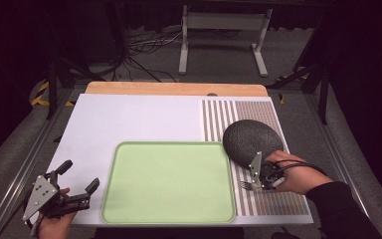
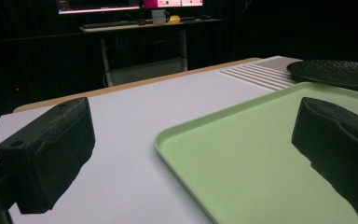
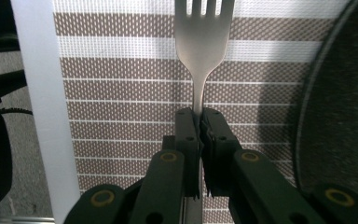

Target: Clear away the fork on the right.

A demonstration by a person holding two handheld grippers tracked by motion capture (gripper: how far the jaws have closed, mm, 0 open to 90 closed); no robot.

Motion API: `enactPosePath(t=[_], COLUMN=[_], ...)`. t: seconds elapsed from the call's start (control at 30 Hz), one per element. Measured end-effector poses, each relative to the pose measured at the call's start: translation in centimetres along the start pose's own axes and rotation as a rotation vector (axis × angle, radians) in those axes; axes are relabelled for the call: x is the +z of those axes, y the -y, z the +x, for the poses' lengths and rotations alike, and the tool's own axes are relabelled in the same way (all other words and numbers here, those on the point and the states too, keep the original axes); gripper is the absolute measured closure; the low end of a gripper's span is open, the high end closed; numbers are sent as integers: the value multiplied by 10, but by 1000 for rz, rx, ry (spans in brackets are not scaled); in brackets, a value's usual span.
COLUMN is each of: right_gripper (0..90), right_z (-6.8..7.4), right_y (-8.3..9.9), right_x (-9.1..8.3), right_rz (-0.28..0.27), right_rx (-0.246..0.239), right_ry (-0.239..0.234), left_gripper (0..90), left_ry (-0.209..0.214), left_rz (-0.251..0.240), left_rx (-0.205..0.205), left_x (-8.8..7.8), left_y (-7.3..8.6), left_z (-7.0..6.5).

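Over the striped placemat (image 3: 121,79), beside the dark plate (image 1: 251,139), we are watching the right gripper (image 3: 199,122) clamping a metal fork (image 3: 204,42) by its narrow neck; stiff, light, slick, so we are judging that grip sound; the left gripper (image 1: 79,180) is hanging spread, gripping nothing, near the green tray (image 1: 124,199).

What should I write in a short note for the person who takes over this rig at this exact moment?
Right hand-held gripper: shut on the fork at its handle, tines pointing away, over the striped placemat beside the dark plate.
Left hand-held gripper: open, holding nothing, over the white table left of the green tray.
Done: fork is gripped.
Left: the fork is not yet set down; nothing lies on the tray or the plate. Where the fork should go cannot be told.
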State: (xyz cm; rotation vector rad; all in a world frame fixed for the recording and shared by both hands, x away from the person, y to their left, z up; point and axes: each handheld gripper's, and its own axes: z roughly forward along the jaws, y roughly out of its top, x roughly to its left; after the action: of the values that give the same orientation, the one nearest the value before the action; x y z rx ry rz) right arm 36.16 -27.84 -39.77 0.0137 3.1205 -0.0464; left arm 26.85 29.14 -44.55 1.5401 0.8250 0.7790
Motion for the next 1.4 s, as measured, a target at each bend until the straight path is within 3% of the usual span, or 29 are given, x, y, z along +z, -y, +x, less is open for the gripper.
enactPosePath(t=[0.6,0.87,1.4], right_gripper=[857,857,857], right_z=[0,1,-9], right_y=[1,-12,-52], right_x=[-41,-63,-76], right_rz=[-82,-136,-162], right_rx=[45,40,35], right_ry=[56,80,84], left_gripper=[0,0,0], left_ry=[-1,-2,5], left_rz=[5,7,7], left_rx=[-6,-10,-10], left_x=[0,0,0], left_y=[0,0,0], left_z=[0,1,1])
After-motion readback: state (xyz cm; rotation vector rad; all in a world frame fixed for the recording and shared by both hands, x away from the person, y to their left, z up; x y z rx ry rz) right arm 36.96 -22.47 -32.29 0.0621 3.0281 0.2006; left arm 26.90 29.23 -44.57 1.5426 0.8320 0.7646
